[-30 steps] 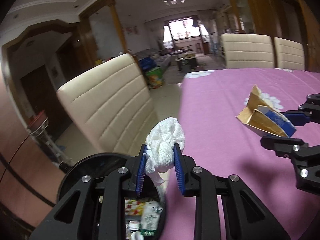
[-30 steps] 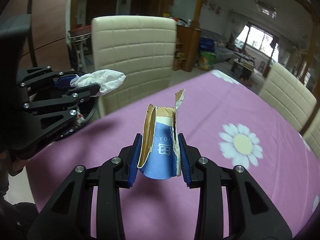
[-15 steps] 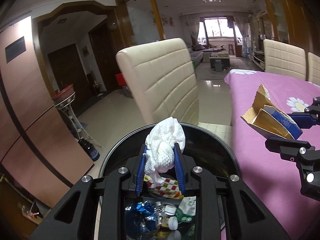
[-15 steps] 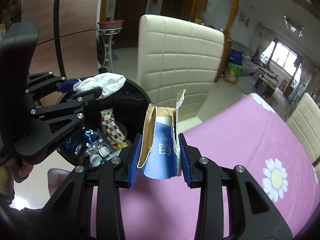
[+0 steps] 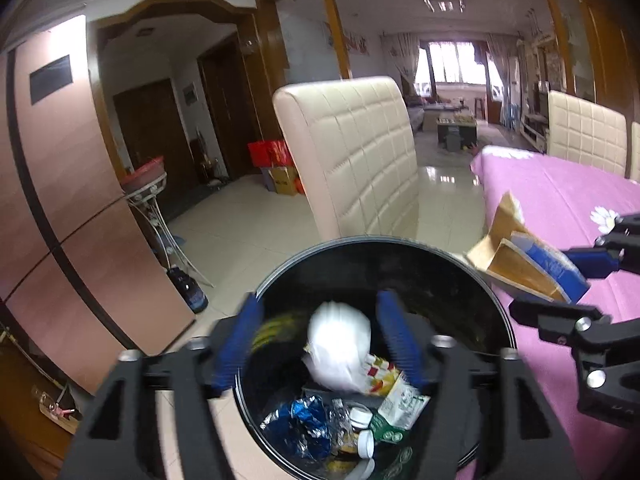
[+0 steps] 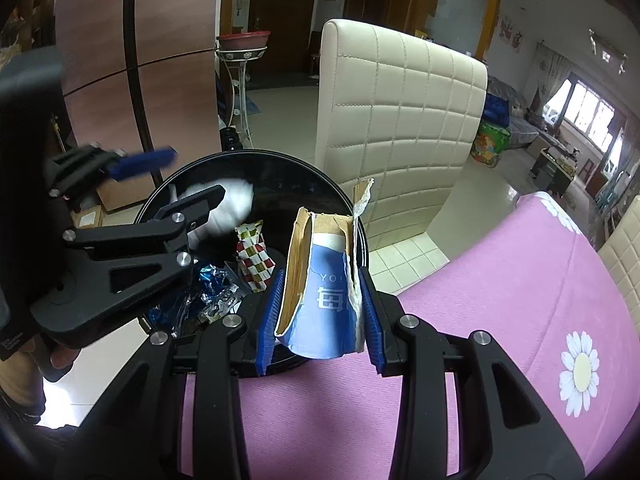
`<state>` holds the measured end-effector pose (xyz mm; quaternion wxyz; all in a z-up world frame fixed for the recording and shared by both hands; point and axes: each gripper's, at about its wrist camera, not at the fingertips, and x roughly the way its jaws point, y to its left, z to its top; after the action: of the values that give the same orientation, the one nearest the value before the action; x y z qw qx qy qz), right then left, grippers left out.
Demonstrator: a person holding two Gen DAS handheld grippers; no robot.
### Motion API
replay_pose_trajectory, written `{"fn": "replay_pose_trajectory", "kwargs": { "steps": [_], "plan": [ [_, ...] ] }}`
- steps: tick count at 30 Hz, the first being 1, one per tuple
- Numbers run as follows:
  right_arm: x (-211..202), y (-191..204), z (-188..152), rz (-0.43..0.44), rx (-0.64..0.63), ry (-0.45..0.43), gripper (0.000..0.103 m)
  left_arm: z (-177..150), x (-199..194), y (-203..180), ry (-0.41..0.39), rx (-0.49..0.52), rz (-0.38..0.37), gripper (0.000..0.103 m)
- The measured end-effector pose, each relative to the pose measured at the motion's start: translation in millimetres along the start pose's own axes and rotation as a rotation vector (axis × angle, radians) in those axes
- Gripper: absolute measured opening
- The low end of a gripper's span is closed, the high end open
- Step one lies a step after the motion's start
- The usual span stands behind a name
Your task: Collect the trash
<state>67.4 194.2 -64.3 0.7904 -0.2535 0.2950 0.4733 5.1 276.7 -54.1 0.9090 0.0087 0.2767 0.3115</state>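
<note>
The jaws of the left gripper (image 5: 320, 340) have just been opening and now stand wide apart. A white tissue ball (image 5: 338, 346) is between them, but the blue pads (image 5: 396, 336) do not touch it. The tissue looks blurry and sits over the mouth of the black bin (image 5: 472, 280). In the right wrist view the same tissue (image 6: 232, 204) shows just past the left gripper (image 6: 176, 178), above the bin (image 6: 280, 160).

The jaws of the right gripper (image 6: 320, 312) are closed on a torn blue and brown carton (image 6: 324, 288). Both blue pads press on its sides. The carton stands up in the grip, right at the edge of the bin, over the pink tablecloth (image 6: 500, 288) with white daisies.

Inside the bin lie a checked wrapper (image 6: 254, 258), shiny blue foil (image 5: 304, 424), a green and white pack (image 5: 400, 412) and small bottle caps (image 5: 362, 440). A cream chair (image 5: 360, 152) stands just behind the bin.
</note>
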Motion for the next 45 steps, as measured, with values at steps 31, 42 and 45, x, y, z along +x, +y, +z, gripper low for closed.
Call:
{"fn": "replay_pose_trajectory", "kwargs": {
  "steps": [31,42,45],
  "plan": [
    [-20,-24,-22,-0.111,0.060,-0.035,0.083,-10,-3,-14,0.018,0.006,-0.032,0.086],
    [4,-9,-56,0.022,-0.014,0.124,0.074,-12,0,-17,0.040,0.013,-0.040,0.086],
    [6,-2,-60,0.040,-0.032,0.148,0.064,-12,-1,-14,0.043,0.009,-0.042,0.086]
  ]
}}
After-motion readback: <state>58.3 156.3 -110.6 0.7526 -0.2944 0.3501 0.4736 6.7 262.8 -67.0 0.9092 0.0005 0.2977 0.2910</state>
